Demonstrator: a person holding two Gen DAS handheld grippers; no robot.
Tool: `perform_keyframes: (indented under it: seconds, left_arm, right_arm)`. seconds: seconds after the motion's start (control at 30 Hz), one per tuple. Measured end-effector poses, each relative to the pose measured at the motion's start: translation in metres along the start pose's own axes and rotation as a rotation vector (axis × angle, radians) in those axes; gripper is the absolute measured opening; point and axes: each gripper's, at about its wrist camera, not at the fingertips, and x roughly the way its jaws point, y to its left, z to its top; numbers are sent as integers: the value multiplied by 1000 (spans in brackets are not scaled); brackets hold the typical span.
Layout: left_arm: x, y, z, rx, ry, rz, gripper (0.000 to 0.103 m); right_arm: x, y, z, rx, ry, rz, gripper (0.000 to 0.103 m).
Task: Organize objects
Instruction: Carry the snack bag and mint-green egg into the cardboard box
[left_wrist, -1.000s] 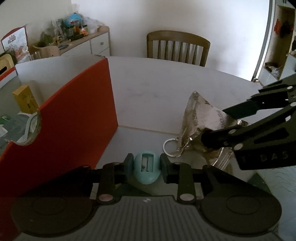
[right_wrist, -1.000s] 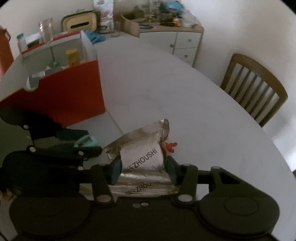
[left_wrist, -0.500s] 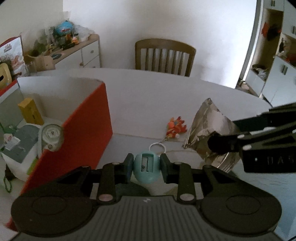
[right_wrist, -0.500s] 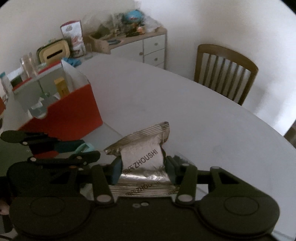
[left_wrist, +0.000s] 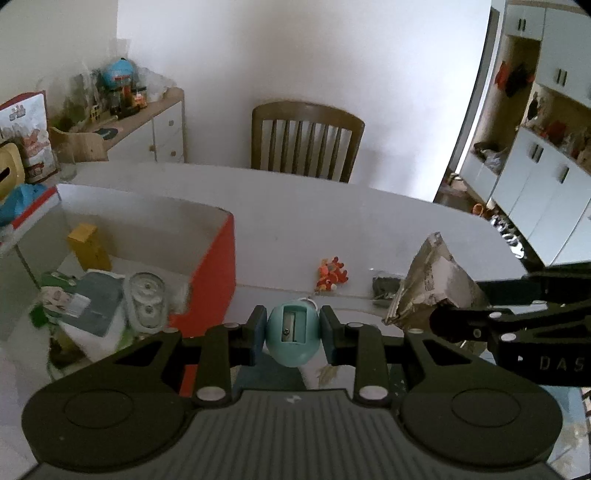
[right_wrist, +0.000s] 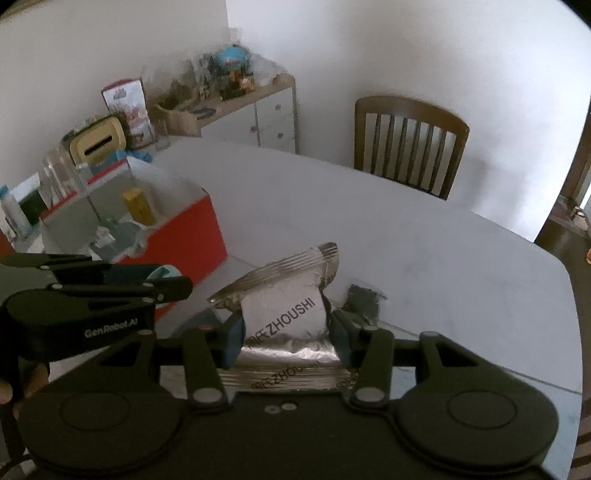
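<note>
My left gripper (left_wrist: 293, 334) is shut on a teal egg-shaped pencil sharpener (left_wrist: 293, 338), held above the table to the right of the red box (left_wrist: 216, 269). My right gripper (right_wrist: 286, 334) is shut on a silver foil packet (right_wrist: 282, 314) printed ZHOUSHI; it also shows at the right of the left wrist view (left_wrist: 434, 280). The red box has white inner walls and holds a yellow carton (left_wrist: 88, 247), a clear round-lidded container (left_wrist: 146, 299) and other items. An orange keychain toy (left_wrist: 331, 274) and a small dark packet (left_wrist: 384, 286) lie on the white table (left_wrist: 314, 214).
A wooden chair (left_wrist: 304, 140) stands at the table's far side. A cluttered white sideboard (left_wrist: 147, 122) is at the back left. White cupboards (left_wrist: 535, 177) line the right wall. A tissue box (right_wrist: 98, 144) and clear containers sit behind the red box.
Both grippers have risen with their objects. The view now looks down into the red box. The orange toy and the dark packet have come into sight on the table.
</note>
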Motion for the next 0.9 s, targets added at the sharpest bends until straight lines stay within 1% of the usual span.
perform_keyframes:
  seconds: [0.2,0.43,0.67,0.9]
  left_arm:
    - [-29,25,7,-4,-19,-10,30]
    - [-50,67,13,-11,-36,3,30]
    - [-60,113,18,-18,-48,25,30]
    - [-55,158,21,-14,-38,44,30]
  right_arm:
    - [-19,33,1,42,-18,-2,48]
    - [-24,76,10,72,-33,16,48]
    - [-20,112,24,144,-52,25,48]
    - [-6,140,32,206,-45,27,48]
